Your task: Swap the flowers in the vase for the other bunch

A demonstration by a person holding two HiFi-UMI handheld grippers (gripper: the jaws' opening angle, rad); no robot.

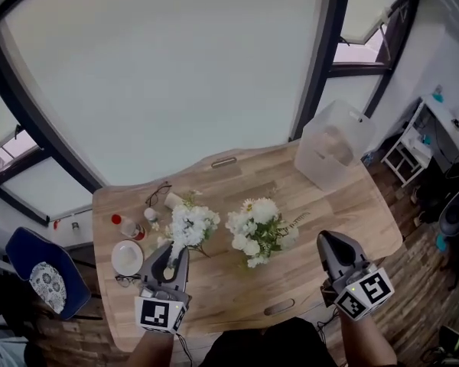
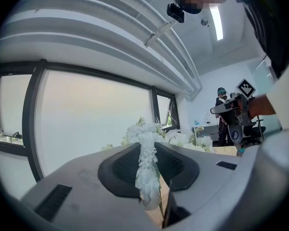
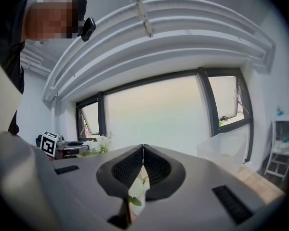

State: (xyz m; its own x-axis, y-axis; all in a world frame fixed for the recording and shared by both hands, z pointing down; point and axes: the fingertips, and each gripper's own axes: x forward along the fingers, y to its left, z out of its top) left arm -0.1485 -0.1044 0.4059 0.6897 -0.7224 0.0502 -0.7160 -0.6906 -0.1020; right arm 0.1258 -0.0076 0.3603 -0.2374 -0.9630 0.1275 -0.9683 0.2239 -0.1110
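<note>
Two bunches of white flowers are on the wooden table (image 1: 344,205). In the head view the left bunch (image 1: 191,223) sticks out ahead of my left gripper (image 1: 177,251). In the left gripper view the gripper (image 2: 148,150) is shut on that bunch, and a column of white blooms (image 2: 147,170) fills the gap between the pads. The other bunch (image 1: 258,232), with green leaves, lies at mid-table, apart from both grippers. My right gripper (image 1: 327,240) hovers to its right, shut with nothing held (image 3: 143,150). A small pale vessel (image 1: 174,199) stands behind the left bunch.
A clear plastic bin (image 1: 333,145) stands at the table's back right. On the left are a red-capped bottle (image 1: 127,226), a white dish (image 1: 127,257) and glasses (image 1: 157,195). A blue chair (image 1: 42,272) is left of the table. White shelving (image 1: 410,150) stands at the right.
</note>
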